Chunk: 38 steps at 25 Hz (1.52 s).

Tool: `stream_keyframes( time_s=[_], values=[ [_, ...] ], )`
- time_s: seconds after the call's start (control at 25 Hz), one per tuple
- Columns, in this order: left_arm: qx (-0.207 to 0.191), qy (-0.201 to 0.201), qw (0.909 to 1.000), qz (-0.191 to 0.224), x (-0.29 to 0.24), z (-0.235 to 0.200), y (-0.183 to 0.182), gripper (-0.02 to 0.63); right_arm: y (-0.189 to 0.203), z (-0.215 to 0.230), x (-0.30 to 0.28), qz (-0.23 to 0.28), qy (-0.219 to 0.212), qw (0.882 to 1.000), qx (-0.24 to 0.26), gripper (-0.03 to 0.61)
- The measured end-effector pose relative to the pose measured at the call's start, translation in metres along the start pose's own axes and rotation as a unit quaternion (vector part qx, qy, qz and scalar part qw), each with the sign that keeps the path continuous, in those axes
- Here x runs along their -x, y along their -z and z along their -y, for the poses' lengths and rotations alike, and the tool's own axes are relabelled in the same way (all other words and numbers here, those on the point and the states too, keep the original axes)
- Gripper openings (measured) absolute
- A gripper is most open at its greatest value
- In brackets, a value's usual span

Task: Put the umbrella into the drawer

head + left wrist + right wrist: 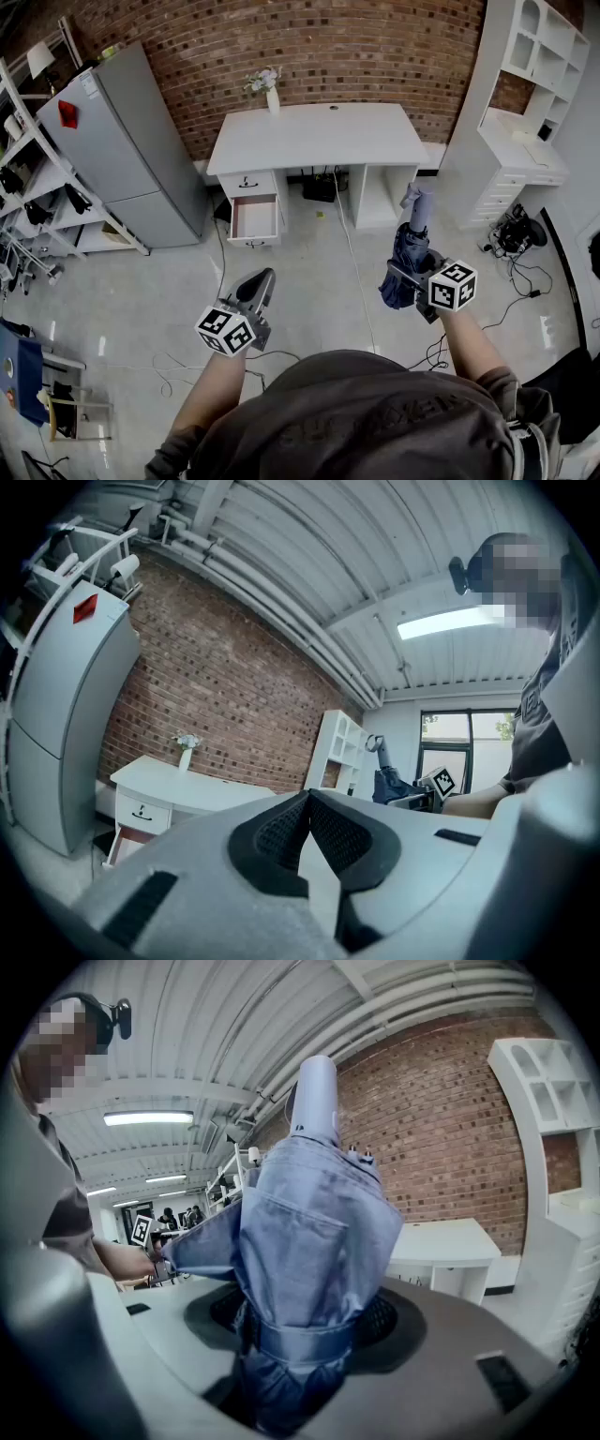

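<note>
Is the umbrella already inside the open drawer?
No, the umbrella is clamped in the right hand-held gripper, in the air well short of the open drawer of the desk.

Legible text: none is found.
Red tag [67,112] on refrigerator [131,159]: print cannot be read.
Marker cube [453,286]: square patterns only are shown.

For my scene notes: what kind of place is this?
Probably a staged home-like room in a lab: white desk with an open drawer, red brick wall, tall grey refrigerator, white shelf unit.
</note>
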<state>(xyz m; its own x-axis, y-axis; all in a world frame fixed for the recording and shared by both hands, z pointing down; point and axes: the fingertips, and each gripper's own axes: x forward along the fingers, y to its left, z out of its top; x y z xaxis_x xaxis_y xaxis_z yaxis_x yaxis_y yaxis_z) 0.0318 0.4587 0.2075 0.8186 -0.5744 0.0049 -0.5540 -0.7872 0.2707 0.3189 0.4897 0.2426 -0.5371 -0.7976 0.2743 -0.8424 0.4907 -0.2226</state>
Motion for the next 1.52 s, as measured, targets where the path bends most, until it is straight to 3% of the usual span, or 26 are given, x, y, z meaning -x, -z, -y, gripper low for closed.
stream_keyframes(
  time_s=[0.84,1.52],
  values=[
    [-0.005,-0.001,1.0000,-0.002,-0.026,0.014,0.004,0.000,-0.001,0.021,0.008,0.002,-0.006,1.000,0.009,0.252],
    [-0.006,-0.016,0.9998,0.007,-0.091,0.102,0.029,0.000,0.006,0.088,0.082,-0.003,-0.028,0.999,0.027,0.252]
  ],
)
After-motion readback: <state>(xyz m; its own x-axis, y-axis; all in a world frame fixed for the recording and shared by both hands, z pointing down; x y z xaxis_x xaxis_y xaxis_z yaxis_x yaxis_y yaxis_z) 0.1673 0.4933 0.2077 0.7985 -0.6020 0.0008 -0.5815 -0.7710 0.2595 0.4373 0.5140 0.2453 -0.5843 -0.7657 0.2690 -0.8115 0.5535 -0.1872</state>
